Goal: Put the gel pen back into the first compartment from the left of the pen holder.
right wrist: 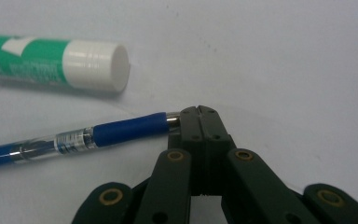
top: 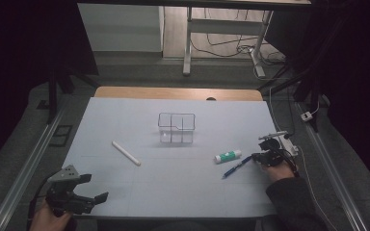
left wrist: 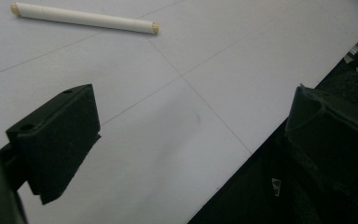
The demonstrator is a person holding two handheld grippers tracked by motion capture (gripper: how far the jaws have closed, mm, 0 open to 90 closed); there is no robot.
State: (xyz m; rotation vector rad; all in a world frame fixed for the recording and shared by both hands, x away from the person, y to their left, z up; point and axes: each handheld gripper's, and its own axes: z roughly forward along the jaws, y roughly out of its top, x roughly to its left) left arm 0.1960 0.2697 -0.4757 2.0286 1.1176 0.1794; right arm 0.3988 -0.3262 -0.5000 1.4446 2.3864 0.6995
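A dim room with a white-covered worktop (top: pixel 125 192) sets the scene, cables and a desk frame lying on the floor beyond its far edge. The blue pen (top: pixel 237 167) lies flat near the right edge of the worktop, slanting from the near side up toward that edge, and its tip end sits between the closed jaws of the right hand-held gripper (top: pixel 256 156). In the right gripper view the jaws are pressed together on the metal tip just past the blue rubber grip (right wrist: pixel 128 129), a pinch at the very end that probably serves to drag or swing the pen rather than lift it level. The green-and-white glue stick (top: pixel 228 156) lies just beside the pen, on its far side, apart from it. Toward the middle of the worktop stands a clear divided organiser (top: pixel 176 128), likely where such things are meant to go. A white stick (top: pixel 125 153) lies left of centre. The right forearm comes in from the near right corner, wrist bent inward, gripper low and almost level. The left hand-held gripper (top: pixel 92 188) rests at the near left corner, jaws wide apart and holding nothing, pointing toward the white stick
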